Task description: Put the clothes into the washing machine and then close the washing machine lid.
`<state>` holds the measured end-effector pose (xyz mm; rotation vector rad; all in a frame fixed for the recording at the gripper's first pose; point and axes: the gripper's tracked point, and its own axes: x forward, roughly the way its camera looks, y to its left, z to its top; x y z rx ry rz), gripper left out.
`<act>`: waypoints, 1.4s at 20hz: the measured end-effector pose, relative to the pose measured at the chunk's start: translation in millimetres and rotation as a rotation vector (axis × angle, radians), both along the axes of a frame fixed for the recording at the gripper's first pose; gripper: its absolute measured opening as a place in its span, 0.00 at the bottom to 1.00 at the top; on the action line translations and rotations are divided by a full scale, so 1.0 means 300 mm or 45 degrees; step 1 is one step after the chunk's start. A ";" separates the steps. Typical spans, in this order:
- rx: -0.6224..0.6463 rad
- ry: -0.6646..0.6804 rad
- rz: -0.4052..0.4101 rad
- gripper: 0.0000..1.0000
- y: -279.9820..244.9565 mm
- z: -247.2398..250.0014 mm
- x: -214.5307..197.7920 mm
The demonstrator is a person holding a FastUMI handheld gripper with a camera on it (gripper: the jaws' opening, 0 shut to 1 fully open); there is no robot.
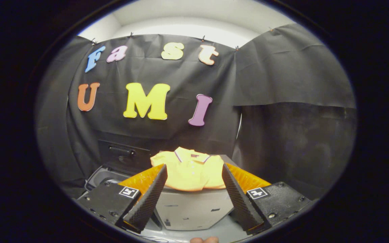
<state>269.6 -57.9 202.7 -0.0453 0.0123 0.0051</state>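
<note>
Black cloth lines the booth wall (pixel 282 77), with a white ceiling (pixel 187 20) above it. Gripper (pixel 193 175) fingers stand wide apart and hold nothing; each carries a small square marker tag (pixel 129 192). Just beyond them a folded yellow polo shirt (pixel 189 168) lies on a grey box (pixel 194 209), beside the open washing machine (pixel 105 177) and its raised dark lid (pixel 123 155). No writing on them is readable.
</note>
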 end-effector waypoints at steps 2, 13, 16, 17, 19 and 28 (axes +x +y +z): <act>-0.006 0.071 0.015 1.00 -0.003 -0.009 0.158; -0.036 0.481 0.052 1.00 -0.003 -0.190 0.652; -0.076 0.582 0.063 1.00 -0.003 -0.256 0.688; -0.092 0.613 0.060 1.00 0.000 -0.279 0.702; -0.090 0.670 0.098 1.00 0.024 -0.321 0.712; 0.021 0.968 0.158 0.92 0.049 -0.333 0.726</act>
